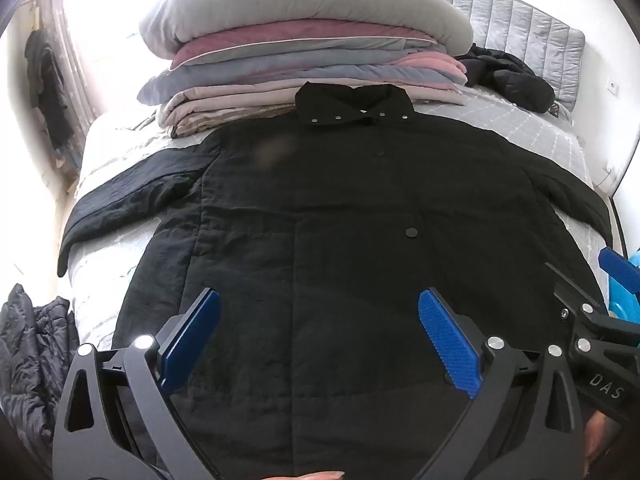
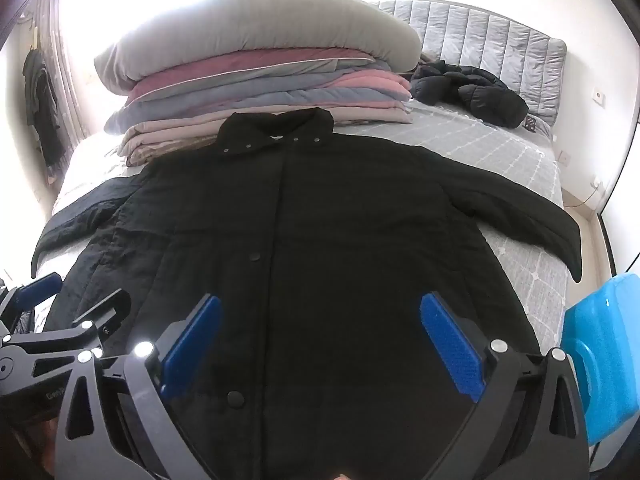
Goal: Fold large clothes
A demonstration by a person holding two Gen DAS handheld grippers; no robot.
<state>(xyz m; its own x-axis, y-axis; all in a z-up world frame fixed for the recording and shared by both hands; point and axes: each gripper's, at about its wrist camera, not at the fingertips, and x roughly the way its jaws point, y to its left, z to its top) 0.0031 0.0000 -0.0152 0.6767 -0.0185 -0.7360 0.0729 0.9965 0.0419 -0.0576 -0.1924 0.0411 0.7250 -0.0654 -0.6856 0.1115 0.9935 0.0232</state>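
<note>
A long black quilted coat (image 1: 320,208) lies flat and face up on the bed, collar at the far end, both sleeves spread out to the sides; it also shows in the right wrist view (image 2: 320,216). My left gripper (image 1: 320,336) is open and empty above the coat's lower part. My right gripper (image 2: 320,340) is open and empty above the lower part too, to the right of the left one. The right gripper's fingers (image 1: 618,270) show at the right edge of the left wrist view.
A stack of folded quilts and a pillow (image 1: 304,52) stands behind the collar. A black puffer jacket (image 2: 468,92) lies at the far right of the bed (image 2: 500,148). Another dark padded garment (image 1: 28,360) hangs at the left. A blue plastic object (image 2: 604,356) is at the right.
</note>
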